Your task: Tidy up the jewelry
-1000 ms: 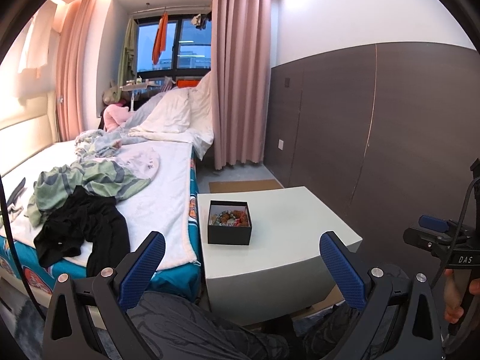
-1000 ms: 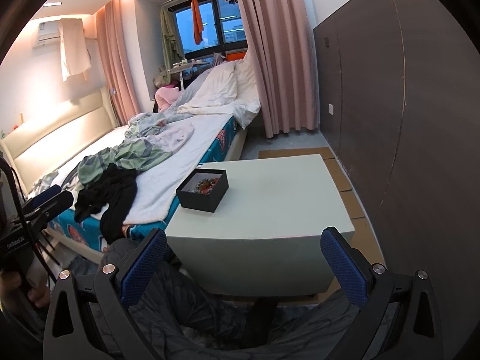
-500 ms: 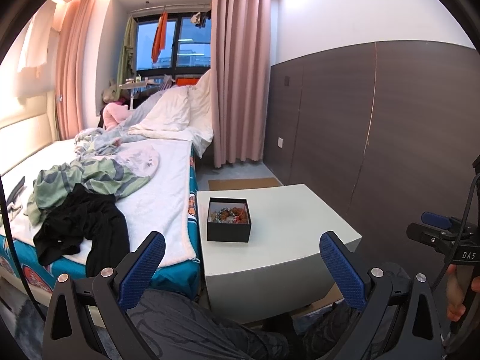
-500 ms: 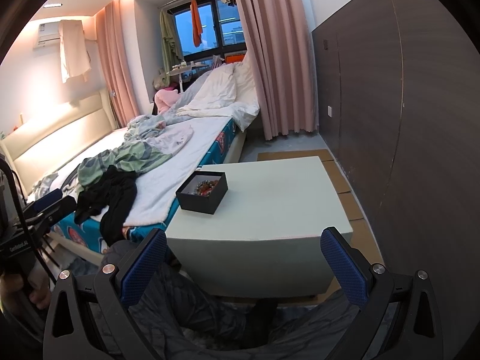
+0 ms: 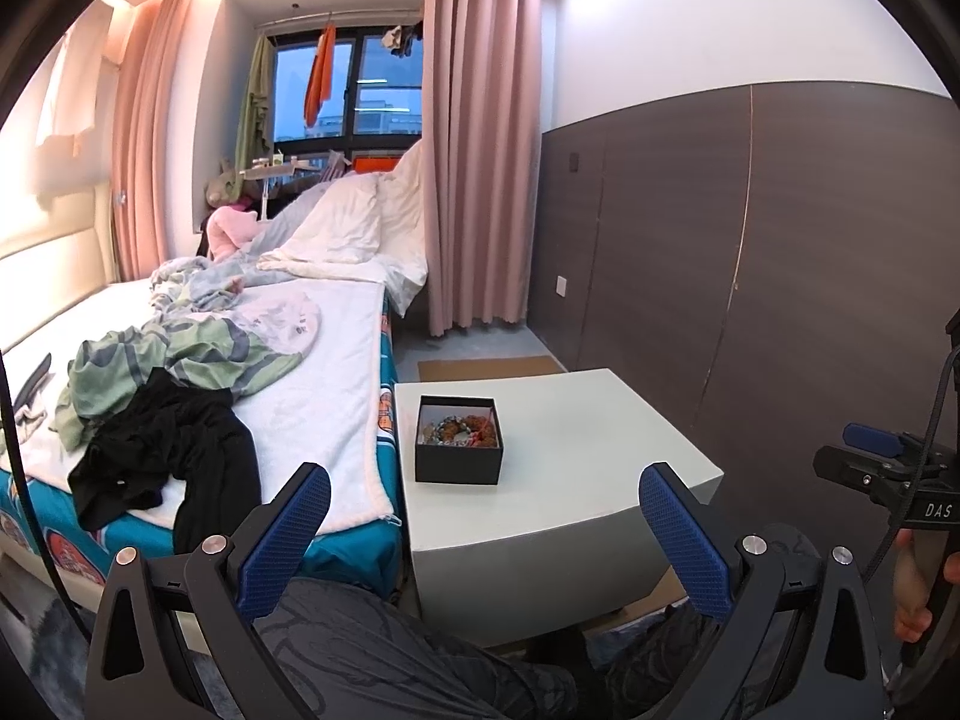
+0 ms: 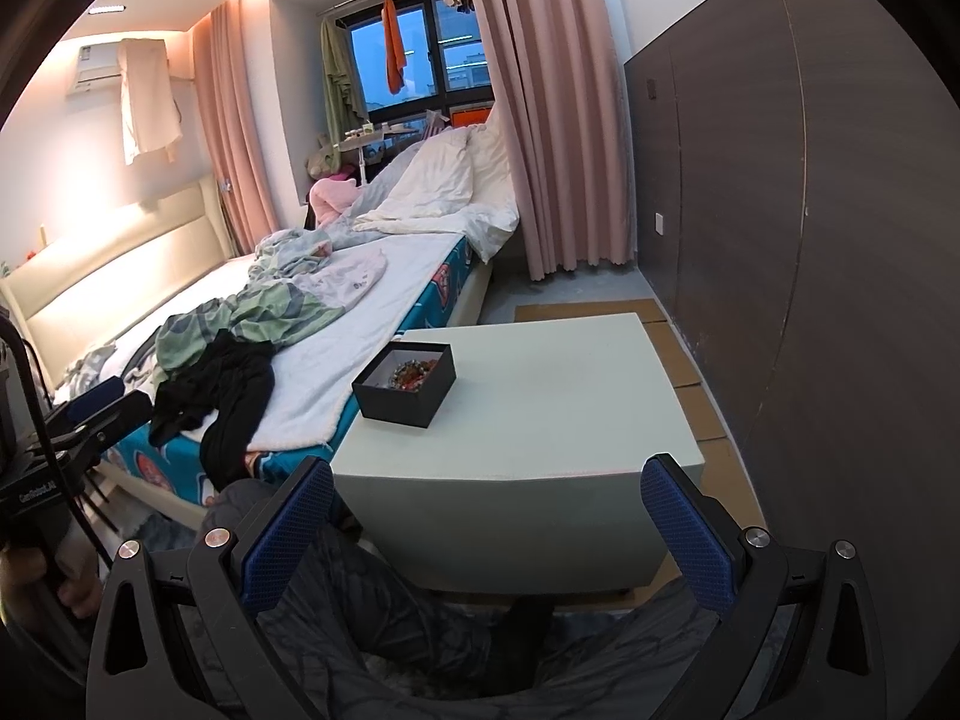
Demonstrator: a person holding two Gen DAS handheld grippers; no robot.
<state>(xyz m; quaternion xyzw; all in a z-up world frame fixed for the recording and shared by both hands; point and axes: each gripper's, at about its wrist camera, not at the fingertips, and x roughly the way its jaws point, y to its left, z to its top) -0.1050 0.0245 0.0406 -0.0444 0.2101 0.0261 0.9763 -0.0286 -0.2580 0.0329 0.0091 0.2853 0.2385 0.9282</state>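
A small open black box (image 5: 459, 449) (image 6: 405, 383) holding a tangle of beaded jewelry (image 5: 461, 429) (image 6: 413, 372) sits on the left part of a pale green-white block table (image 5: 576, 456) (image 6: 540, 396). My left gripper (image 5: 485, 516) is open and empty, held well short of the table's near edge, above the person's lap. Likewise open and empty, my right gripper (image 6: 487, 510) hangs before the table's front face. Each gripper shows at the other view's edge, held by a hand: the right one (image 5: 888, 468), the left one (image 6: 90, 420).
A bed (image 5: 252, 384) strewn with green, white and black clothes runs along the table's left side. A dark panelled wall (image 5: 780, 252) stands to the right. Pink curtains (image 5: 480, 150) and a window are at the back. The person's dark trousers (image 5: 384, 648) fill the foreground.
Both views have shifted only slightly; the box sits a little lower in the left wrist view and marginally nearer in the right wrist view. Both grippers stay open.
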